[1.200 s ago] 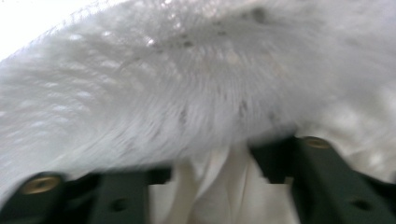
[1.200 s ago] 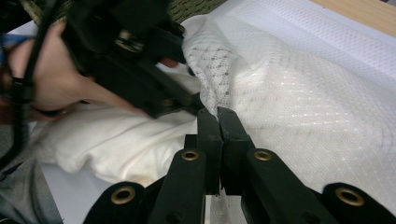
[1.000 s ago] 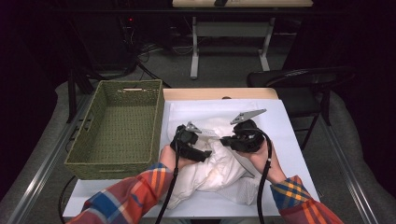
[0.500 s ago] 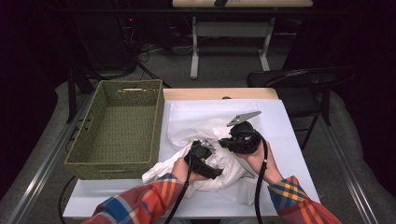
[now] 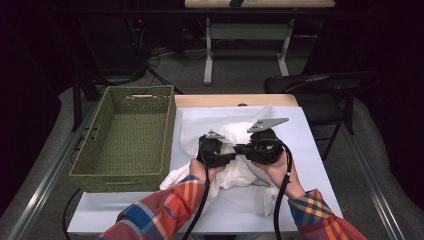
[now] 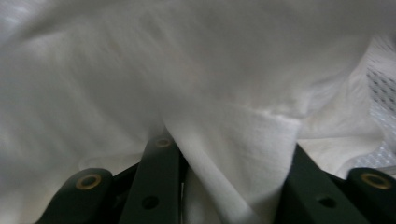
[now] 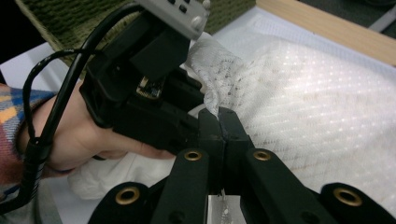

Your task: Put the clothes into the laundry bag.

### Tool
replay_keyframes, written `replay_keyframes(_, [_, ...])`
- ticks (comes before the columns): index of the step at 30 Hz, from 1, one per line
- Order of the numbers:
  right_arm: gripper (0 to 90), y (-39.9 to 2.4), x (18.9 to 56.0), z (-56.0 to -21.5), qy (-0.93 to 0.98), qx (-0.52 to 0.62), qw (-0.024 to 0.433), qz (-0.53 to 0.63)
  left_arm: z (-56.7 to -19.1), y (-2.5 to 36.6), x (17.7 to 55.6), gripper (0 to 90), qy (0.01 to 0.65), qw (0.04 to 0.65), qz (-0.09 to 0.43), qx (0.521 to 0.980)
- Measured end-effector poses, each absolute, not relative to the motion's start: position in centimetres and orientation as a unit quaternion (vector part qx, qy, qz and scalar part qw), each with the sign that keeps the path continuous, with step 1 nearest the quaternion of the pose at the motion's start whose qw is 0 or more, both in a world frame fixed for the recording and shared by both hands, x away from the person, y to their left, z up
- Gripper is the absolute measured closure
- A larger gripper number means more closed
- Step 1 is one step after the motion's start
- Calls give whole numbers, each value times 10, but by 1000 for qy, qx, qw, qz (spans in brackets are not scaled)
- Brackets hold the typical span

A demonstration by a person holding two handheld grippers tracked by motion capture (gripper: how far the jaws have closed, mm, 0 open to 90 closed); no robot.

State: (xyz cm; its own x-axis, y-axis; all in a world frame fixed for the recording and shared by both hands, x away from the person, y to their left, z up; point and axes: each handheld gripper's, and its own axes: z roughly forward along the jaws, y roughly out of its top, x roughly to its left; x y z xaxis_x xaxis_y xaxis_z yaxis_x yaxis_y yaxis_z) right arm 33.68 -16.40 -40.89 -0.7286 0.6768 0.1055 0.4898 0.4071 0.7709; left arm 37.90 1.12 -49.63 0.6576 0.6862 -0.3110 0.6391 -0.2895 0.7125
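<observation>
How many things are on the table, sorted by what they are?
White cloth: 1
Green woven basket: 1
Black claws, left claw and right claw: 2
Total: 4

white cloth [image 5: 240,172] soft, matt, partly mesh-textured; basket [image 5: 125,135] rough green weave; table edge [image 5: 230,100] smooth wood.

Your left gripper [image 5: 227,159] has swung back toward 12 o'clock, jaws just closing on cloth [image 5: 240,172].
</observation>
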Motion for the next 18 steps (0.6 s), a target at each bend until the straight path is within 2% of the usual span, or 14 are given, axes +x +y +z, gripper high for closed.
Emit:
replay_keyframes(3, [898,-166,343,-422,841,360,108,389,-508,9,385,604,408,408,13,817])
replay_keyframes(6, [894,-167,346,-430,846,362,107,375,-506,10,379,407,377,392,23,839])
replay_keyframes(8, [890,-169,346,-430,845,364,109,377,-500,13,371,310,354,381,33,853])
replay_keyframes(14, [876,-170,346,-429,844,364,110,378,-486,25,355,194,318,370,52,871])
replay_keyframes(18, [889,-170,345,-428,844,359,117,381,-484,29,344,159,296,353,57,885])
